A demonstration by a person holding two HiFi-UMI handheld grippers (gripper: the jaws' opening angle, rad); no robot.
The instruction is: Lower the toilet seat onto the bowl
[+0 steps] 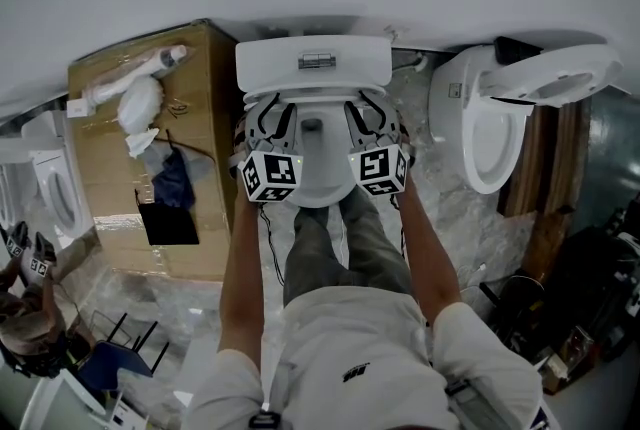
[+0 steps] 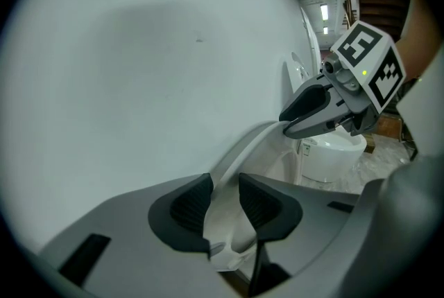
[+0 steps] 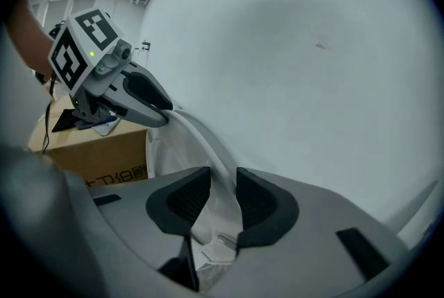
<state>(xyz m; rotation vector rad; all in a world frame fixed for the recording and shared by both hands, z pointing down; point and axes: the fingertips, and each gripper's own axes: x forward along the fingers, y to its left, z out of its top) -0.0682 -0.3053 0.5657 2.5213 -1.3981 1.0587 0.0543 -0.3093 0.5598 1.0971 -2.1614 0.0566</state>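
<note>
The toilet seat [image 1: 315, 96] is seen raised off the bowl [image 1: 318, 183], its white rim standing in front of the cistern [image 1: 313, 63] and close to the pale wall. It is gripped at both sides. The left gripper [image 2: 223, 198] is closed on the seat's left edge: its dark ribbed fingers [image 2: 189, 205] are set narrow, with the white rim pinched between them. The right gripper [image 3: 222, 194] is closed likewise on the right edge, the rim being held between its fingers [image 3: 258, 201]. Both grippers are pointed forward and downward. A cardboard box [image 1: 120, 178] is seen just left of the toilet, and a second toilet [image 1: 495, 133] to its right, lid raised.
</note>
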